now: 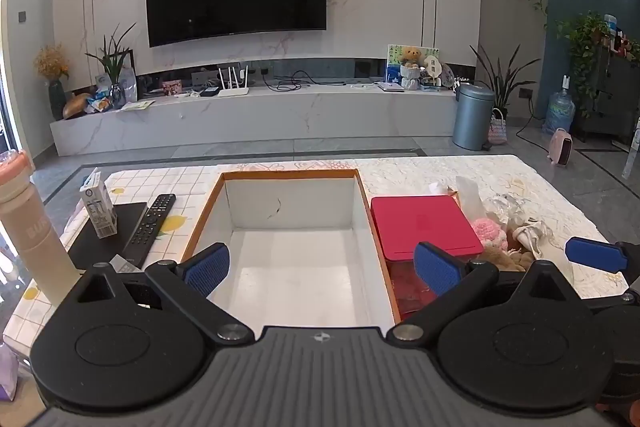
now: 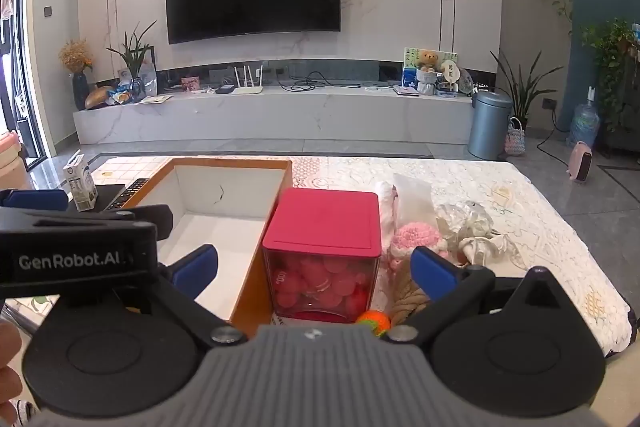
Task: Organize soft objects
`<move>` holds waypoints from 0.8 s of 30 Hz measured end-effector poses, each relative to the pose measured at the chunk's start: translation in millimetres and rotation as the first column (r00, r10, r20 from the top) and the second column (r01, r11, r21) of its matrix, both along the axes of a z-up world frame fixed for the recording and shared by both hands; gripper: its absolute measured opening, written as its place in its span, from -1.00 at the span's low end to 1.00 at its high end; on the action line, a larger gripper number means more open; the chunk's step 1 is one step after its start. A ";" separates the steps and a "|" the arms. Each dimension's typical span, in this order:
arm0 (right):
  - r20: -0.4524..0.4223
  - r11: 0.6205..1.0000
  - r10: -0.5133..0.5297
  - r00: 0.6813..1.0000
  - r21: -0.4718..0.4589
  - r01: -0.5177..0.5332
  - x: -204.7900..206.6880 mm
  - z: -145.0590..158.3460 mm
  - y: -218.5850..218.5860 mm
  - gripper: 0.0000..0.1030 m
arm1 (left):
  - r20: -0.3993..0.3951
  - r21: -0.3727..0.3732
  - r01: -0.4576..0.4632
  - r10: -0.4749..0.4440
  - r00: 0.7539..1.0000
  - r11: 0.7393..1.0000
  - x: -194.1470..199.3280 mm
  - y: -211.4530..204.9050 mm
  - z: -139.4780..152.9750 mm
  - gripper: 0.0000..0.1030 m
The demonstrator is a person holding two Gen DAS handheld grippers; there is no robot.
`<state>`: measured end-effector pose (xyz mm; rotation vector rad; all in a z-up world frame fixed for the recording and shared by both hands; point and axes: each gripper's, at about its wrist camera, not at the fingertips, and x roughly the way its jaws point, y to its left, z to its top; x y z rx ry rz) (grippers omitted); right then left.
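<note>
While both grippers, left [image 1: 322,269] and right [image 2: 314,269], gape wide and empty above the table's [image 2: 520,195] near edge, only the right view shows the orange ball [image 2: 376,321] beside the red-lidded container [image 2: 324,255]; the pink crocheted toy [image 2: 416,239] shows in both, right of the open box [image 1: 288,223].

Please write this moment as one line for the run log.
left tool: open, empty | right tool: open, empty | box: empty | soft toys: on table, beside red container

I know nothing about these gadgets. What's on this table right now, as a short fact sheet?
box: open white box with orange rim, nothing in it
container: red-lidded clear container just right of box
soft things: pink knitted toy and white cloth piled right of container
left gripper: open, holding nothing
right gripper: open, holding nothing
</note>
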<state>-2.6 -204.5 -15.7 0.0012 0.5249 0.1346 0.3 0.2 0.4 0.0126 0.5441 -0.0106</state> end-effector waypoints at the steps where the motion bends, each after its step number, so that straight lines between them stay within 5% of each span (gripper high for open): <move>1: -0.002 1.000 0.001 1.000 0.005 -0.001 0.0 0.3 -0.5 0.95 | 0.005 0.005 0.002 -0.002 1.000 1.000 -0.2 -0.1 0.4 1.00; 24: 0.006 1.000 0.021 1.000 0.006 -0.021 -4.3 4.6 3.3 0.95 | 0.027 0.028 0.006 -0.007 1.000 1.000 -3.7 0.2 3.2 1.00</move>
